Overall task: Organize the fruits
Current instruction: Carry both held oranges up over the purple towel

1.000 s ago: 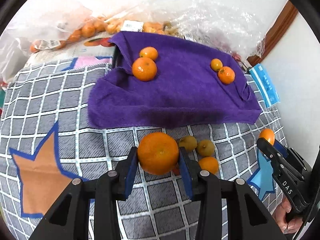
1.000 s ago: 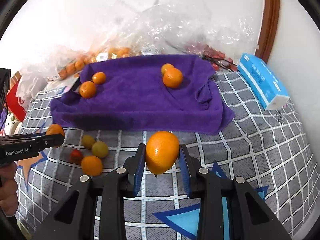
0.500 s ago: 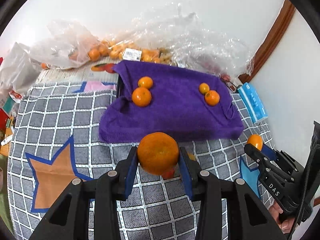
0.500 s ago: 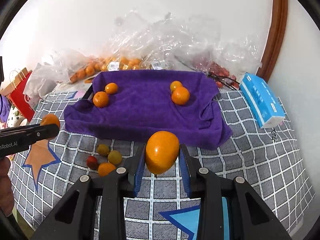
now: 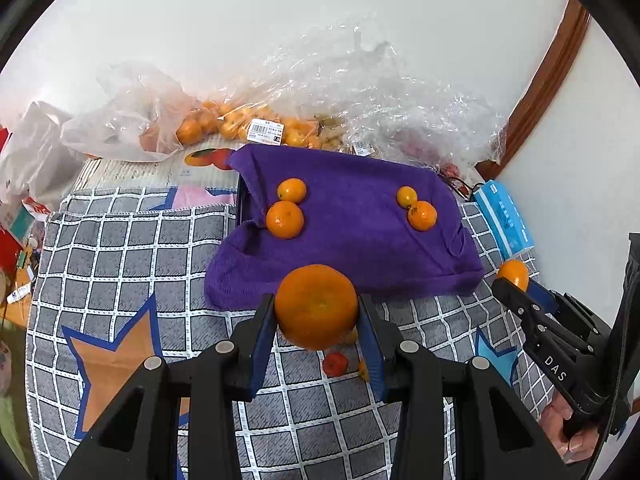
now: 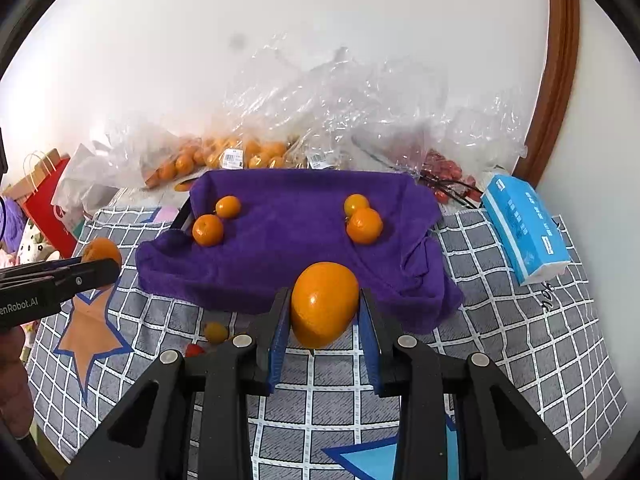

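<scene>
Item: left gripper. Closed on a large orange, held above the checked cloth just short of the near edge of the purple towel. Pads met the fruit at its widest part.

Item: right gripper. Closed on a second orange, likewise raised before the towel's near edge. This fruit sat tilted, its lower end hanging below the pads.

Item: towel. Carried two pairs of small oranges, a left pair and a right pair, each pair touching.

Item: loose fruit on the cloth. A small red fruit and other small pieces lay beneath the left gripper, partly hidden by it.

Item: background. Plastic bags of fruit behind the towel; a blue tissue pack to the right.

Risks, as judged:
- The tilted orange looked likeliest to slip; round skin and an off-centre hold would let it rotate out.
- A release from height could send either orange rolling off the towel's sloped, rumpled front, or into a resting pair, scattering it.
- Both grippers were near each other; a shared approach to the towel's middle could bring them into collision.
- Too hard a squeeze might bruise the fruit.
</scene>
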Demonstrator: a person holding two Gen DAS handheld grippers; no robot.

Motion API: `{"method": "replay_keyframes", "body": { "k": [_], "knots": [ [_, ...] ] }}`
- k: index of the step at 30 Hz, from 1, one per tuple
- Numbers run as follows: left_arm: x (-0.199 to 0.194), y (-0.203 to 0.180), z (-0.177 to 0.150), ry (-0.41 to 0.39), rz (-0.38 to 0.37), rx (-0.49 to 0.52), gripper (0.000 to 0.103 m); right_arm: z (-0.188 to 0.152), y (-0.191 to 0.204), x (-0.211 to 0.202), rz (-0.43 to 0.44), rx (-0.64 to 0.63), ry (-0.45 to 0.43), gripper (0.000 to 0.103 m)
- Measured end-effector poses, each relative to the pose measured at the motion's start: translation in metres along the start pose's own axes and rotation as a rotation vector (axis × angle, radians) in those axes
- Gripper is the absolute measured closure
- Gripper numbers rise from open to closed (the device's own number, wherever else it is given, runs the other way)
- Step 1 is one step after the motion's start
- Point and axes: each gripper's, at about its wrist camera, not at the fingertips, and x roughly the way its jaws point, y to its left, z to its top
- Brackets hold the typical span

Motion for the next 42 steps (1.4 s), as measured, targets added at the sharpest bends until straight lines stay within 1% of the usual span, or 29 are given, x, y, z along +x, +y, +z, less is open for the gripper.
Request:
{"method": "replay_keyframes", "body": {
  "k": [14,24,29,36,42],
  "knots": [
    [-0.003,-0.005,-0.001,-0.011,-0.025,0.010,0.065,0.004,-0.008,-0.007,-0.014,0.020,-0.040,0.070],
    [-0.002,0.001,0.004,-0.022,-0.028,-0.007,0.065,0.011,0.000,-0.003,-0.013,-0.011,-0.060,0.070],
    [0.003,0.006,0.012,-0.022,-0.015,-0.015,0.065,0.017,-0.001,0.006,-0.017,-0.010,-0.063,0.070],
    [0.018,0.012,0.025,-0.021,-0.016,-0.022,0.065,0.023,-0.012,0.028,-0.028,0.011,-0.039,0.070],
    [0.040,0.013,0.034,0.002,-0.019,-0.022,0.065,0.028,-0.024,0.049,-0.047,0.038,-0.016,0.070]
  ]
}}
